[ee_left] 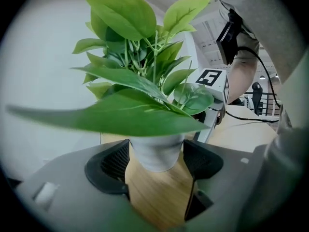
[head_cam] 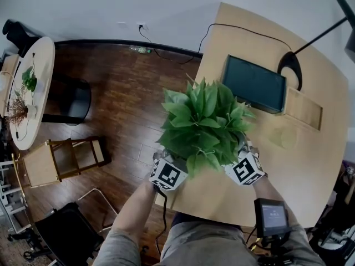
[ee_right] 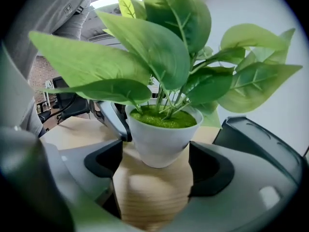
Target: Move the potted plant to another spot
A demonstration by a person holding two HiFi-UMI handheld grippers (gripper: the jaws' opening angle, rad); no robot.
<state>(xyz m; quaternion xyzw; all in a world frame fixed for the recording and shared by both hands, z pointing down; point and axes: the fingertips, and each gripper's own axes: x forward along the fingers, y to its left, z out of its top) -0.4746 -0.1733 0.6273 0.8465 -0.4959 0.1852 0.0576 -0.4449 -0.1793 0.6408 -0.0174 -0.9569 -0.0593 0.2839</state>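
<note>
— green and leafy; where does the potted plant stand?
— on the wooden table, between the left gripper and the right gripper; its white pot sits in the gap of each pair of jaws, base on the wood
— are the jaws clamped on it?
— no; both pairs stand wide apart, pads just beside the pot's sides, not pressing; leaves hang over both grippers
— and beyond the left gripper?
— the right one's marker cube shows just behind the pot; a dark screen lies farther out, ahead of both
</note>
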